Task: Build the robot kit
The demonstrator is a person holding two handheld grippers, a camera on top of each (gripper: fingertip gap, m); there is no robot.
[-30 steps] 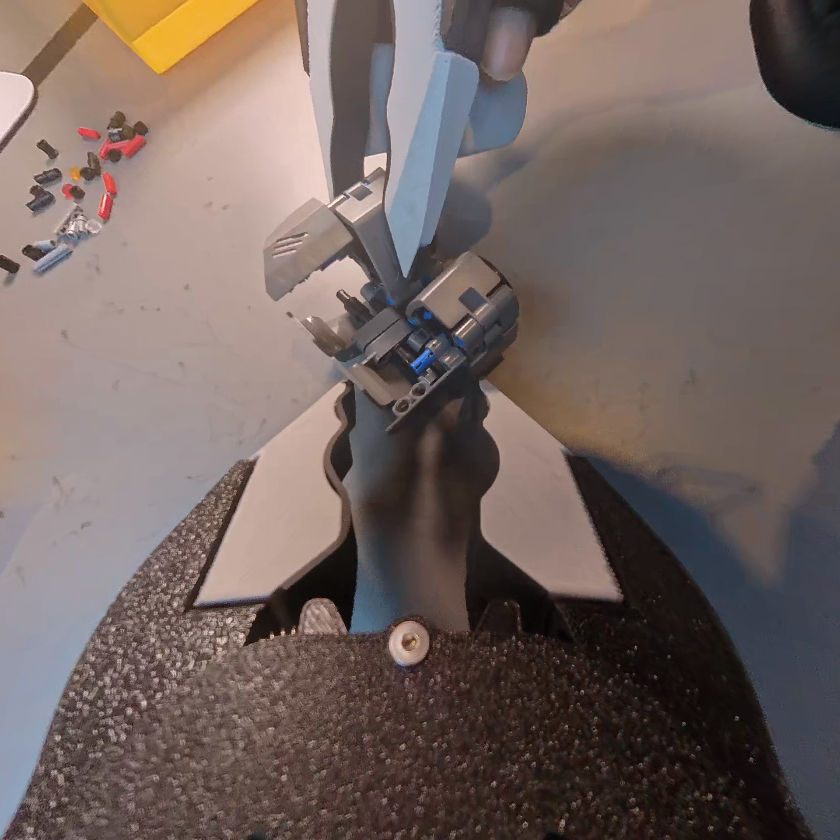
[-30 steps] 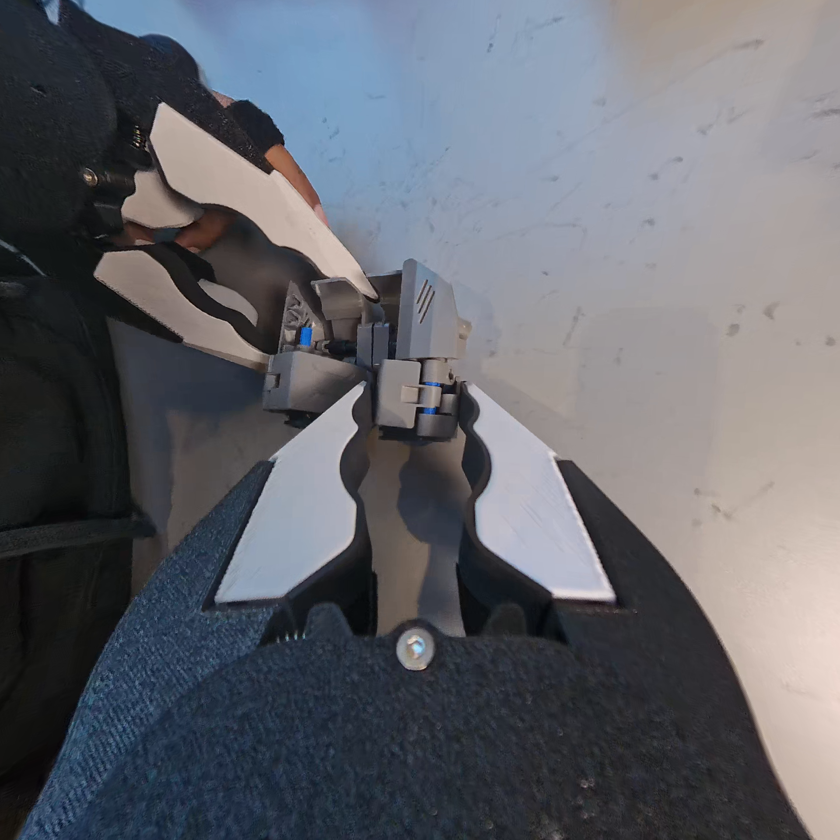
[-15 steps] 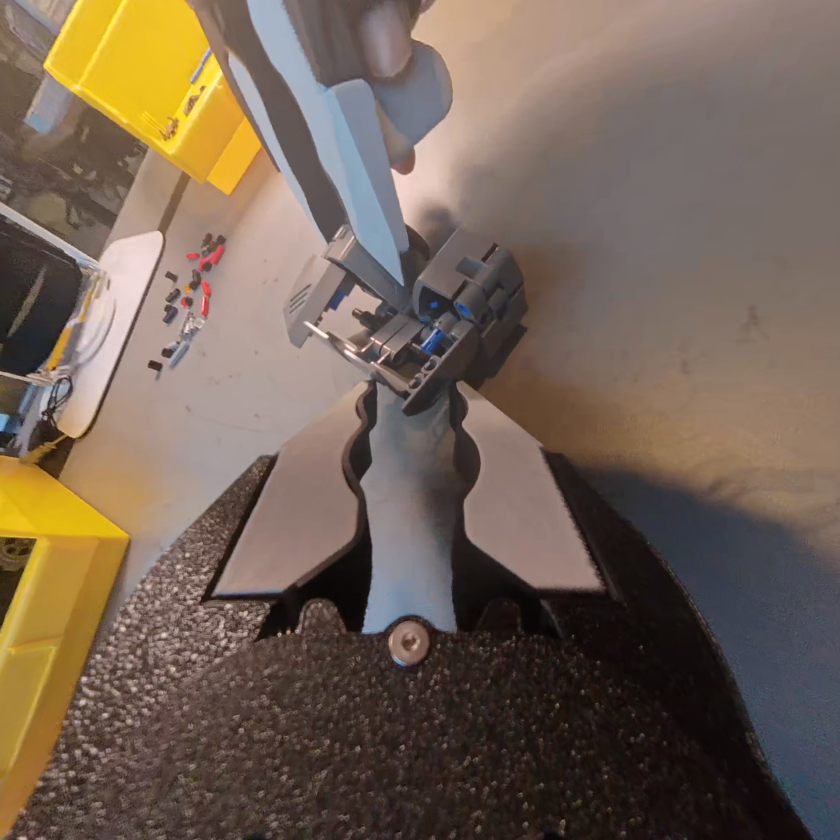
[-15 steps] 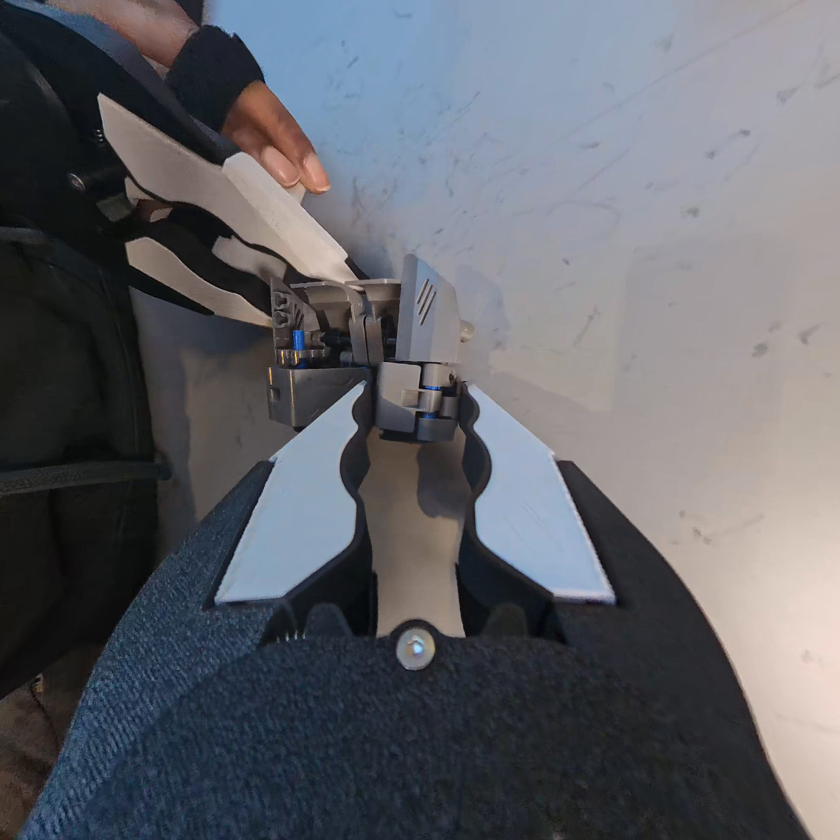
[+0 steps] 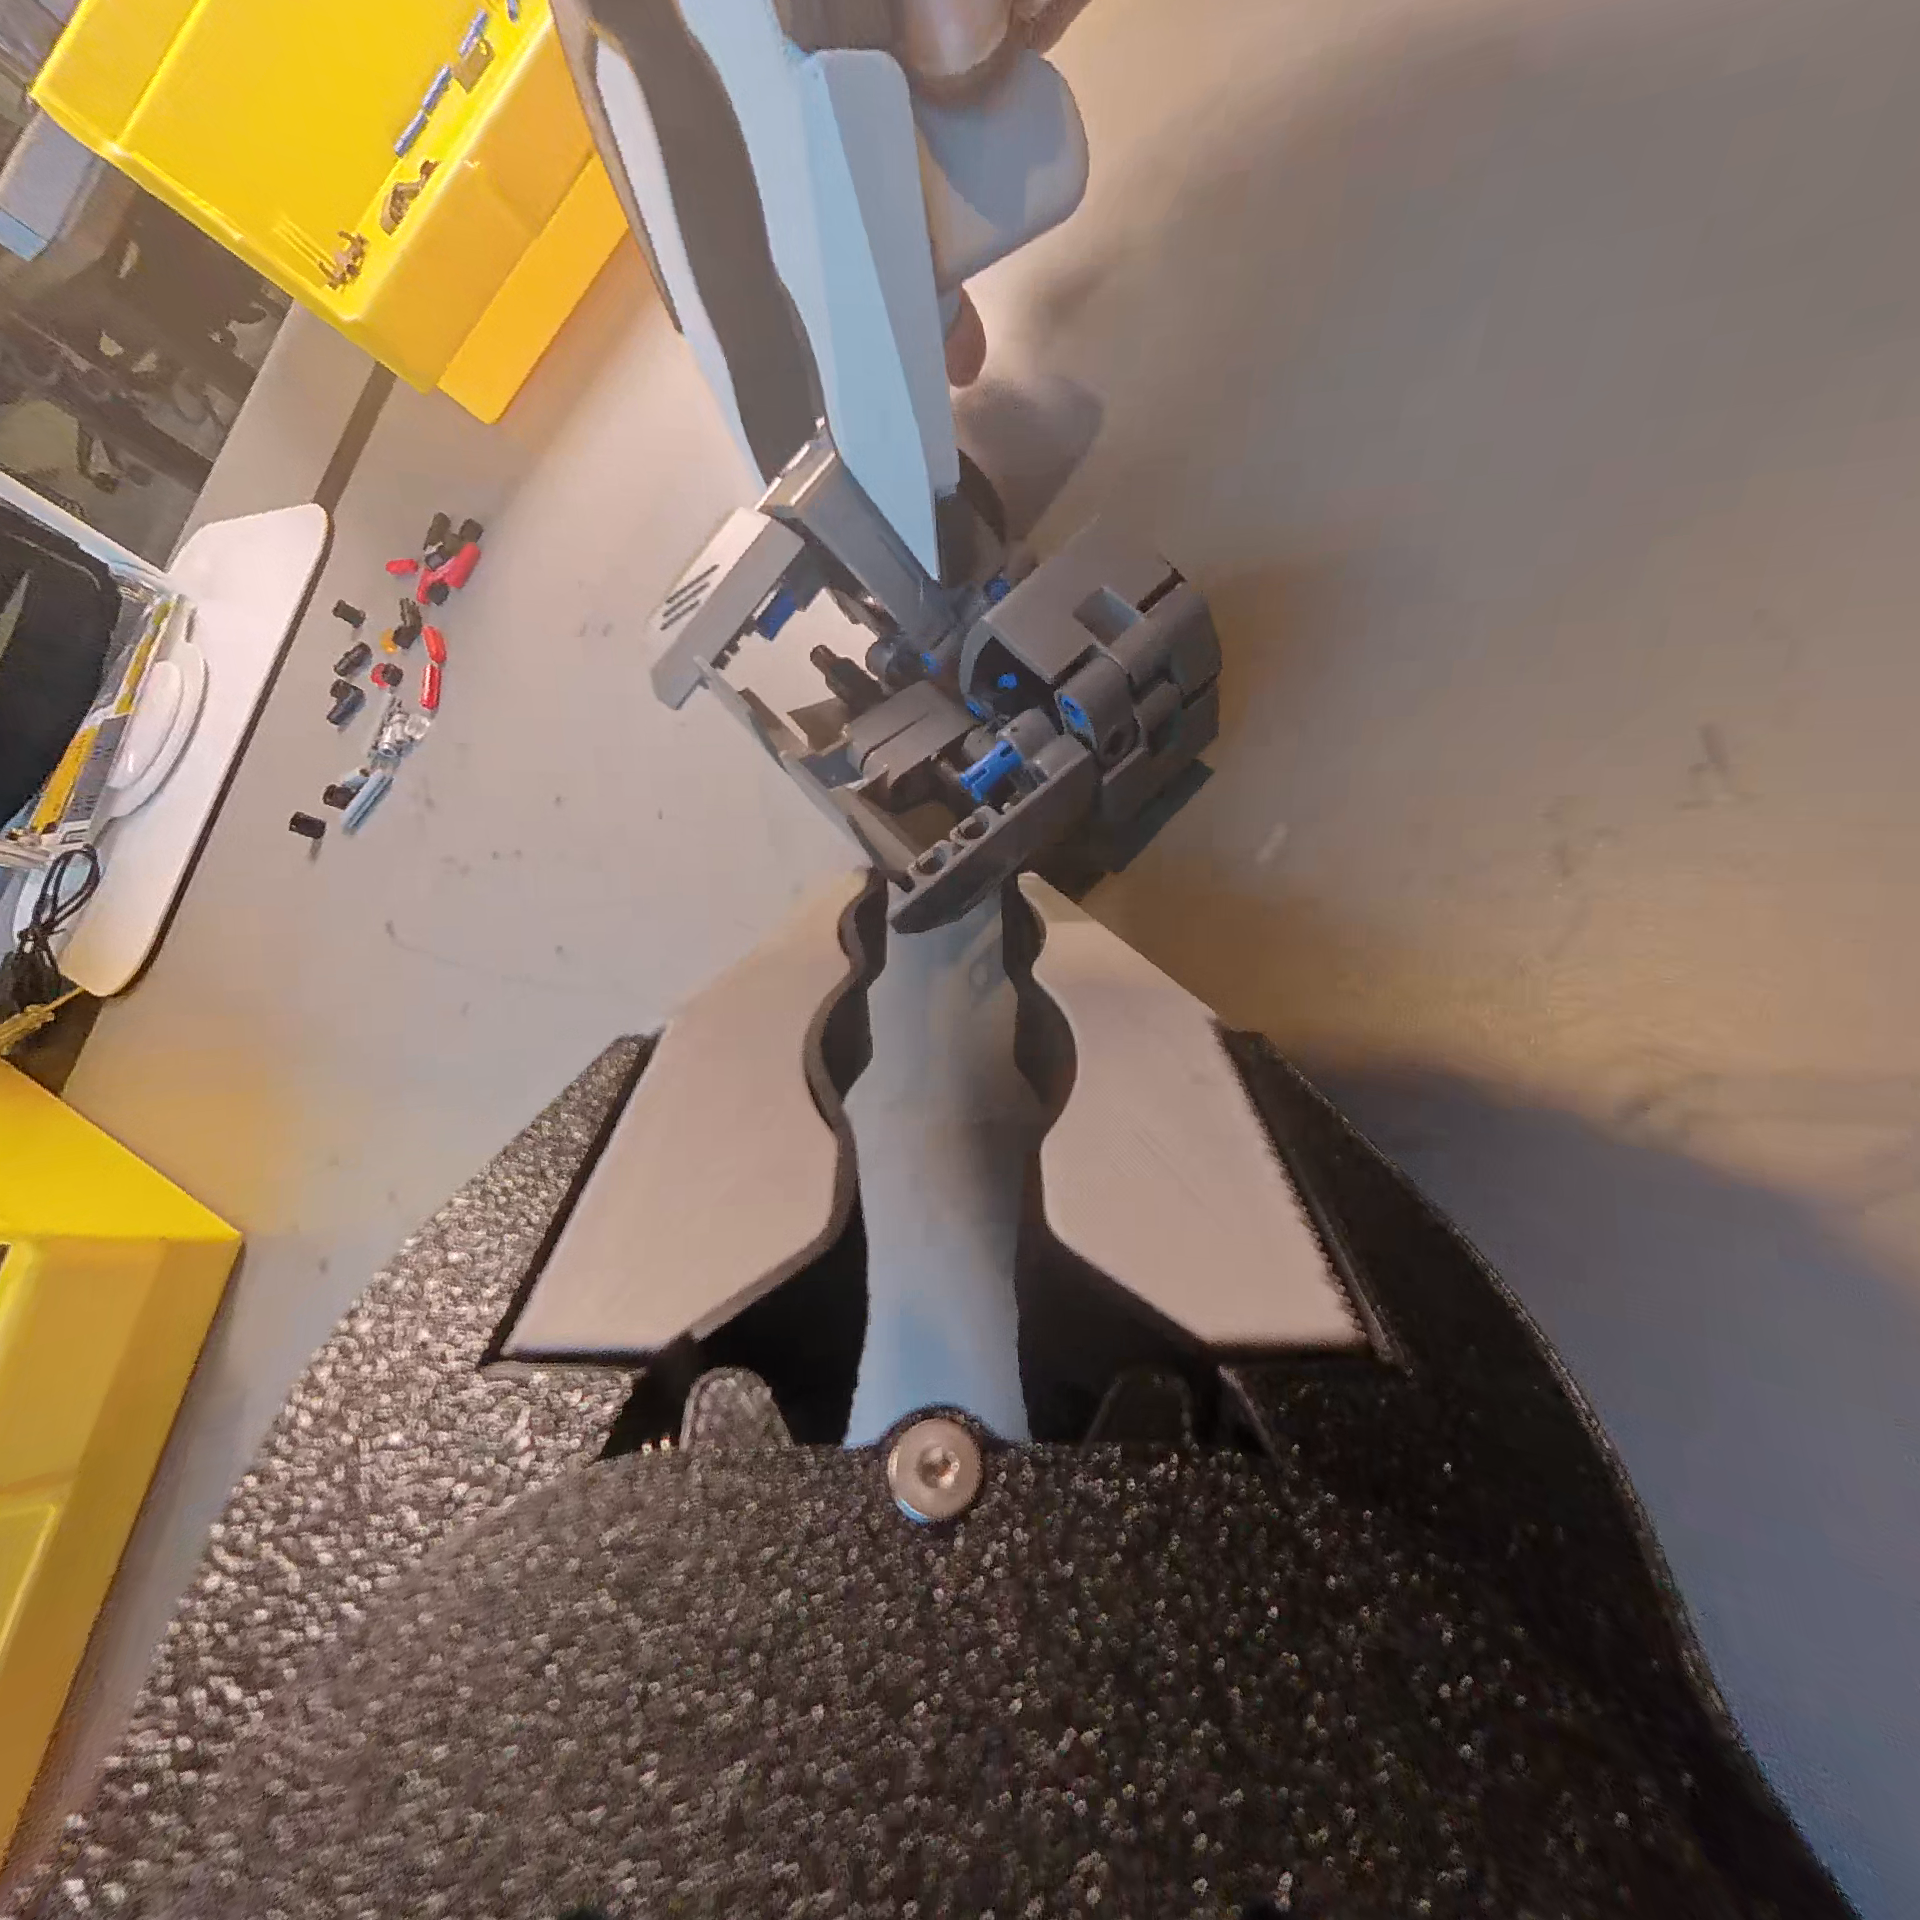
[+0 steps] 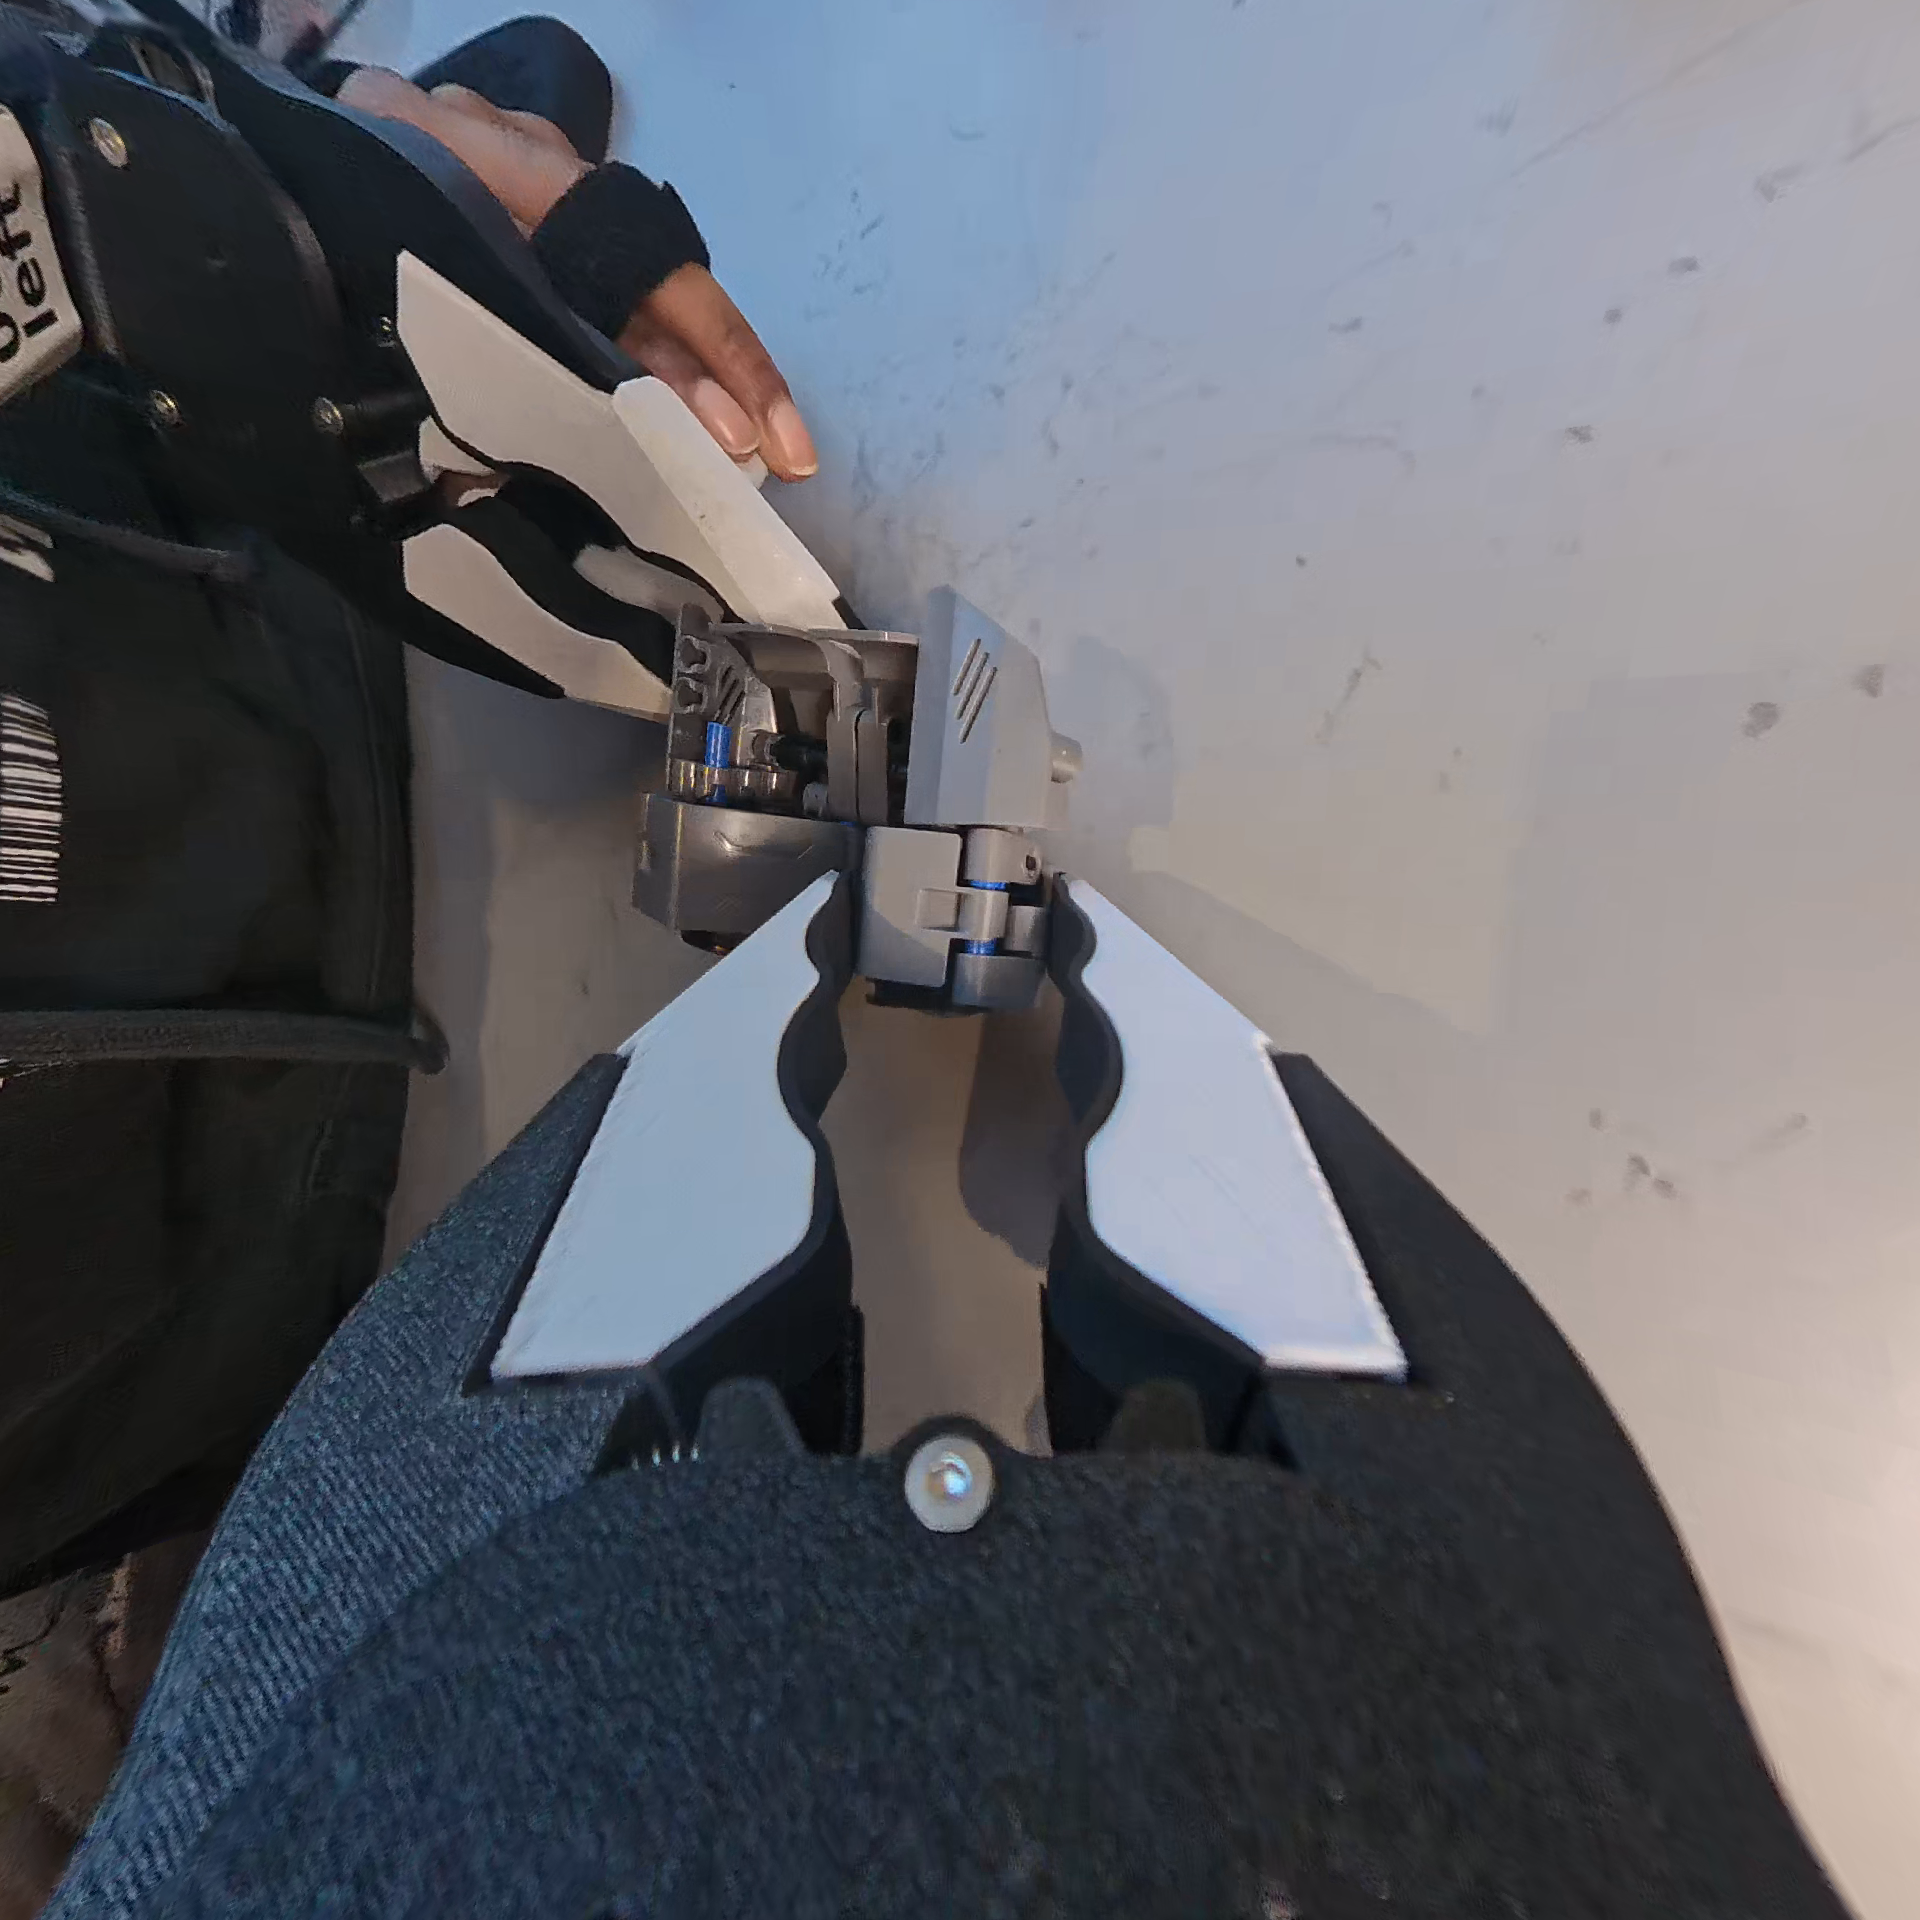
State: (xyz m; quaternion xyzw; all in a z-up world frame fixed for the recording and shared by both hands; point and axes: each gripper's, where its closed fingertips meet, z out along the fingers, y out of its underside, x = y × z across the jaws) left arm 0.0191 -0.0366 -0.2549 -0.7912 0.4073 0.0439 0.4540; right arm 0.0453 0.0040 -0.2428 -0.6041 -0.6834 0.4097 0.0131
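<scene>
I hold a gray brick model (image 5: pixel 935 717) up off the surface (image 5: pixel 1455 520) with both claws. My left claw (image 5: pixel 948 891) is pinched narrow on a dark beam with holes at one end of the model. My right claw (image 6: pixel 948 914) is closed on a gray block with blue pins at another side. In my left view that claw comes down from the top and bites into the model. Two grips from two sides keep the model from turning or falling. A finger (image 6: pixel 743 390) lies along my left claw, maybe to steady it, but I can't be sure. Far to the side, small red and black pieces (image 5: pixel 400 665) lie loose on the surface. Yellow bins (image 5: pixel 343 177) sit behind them, out of the way.
</scene>
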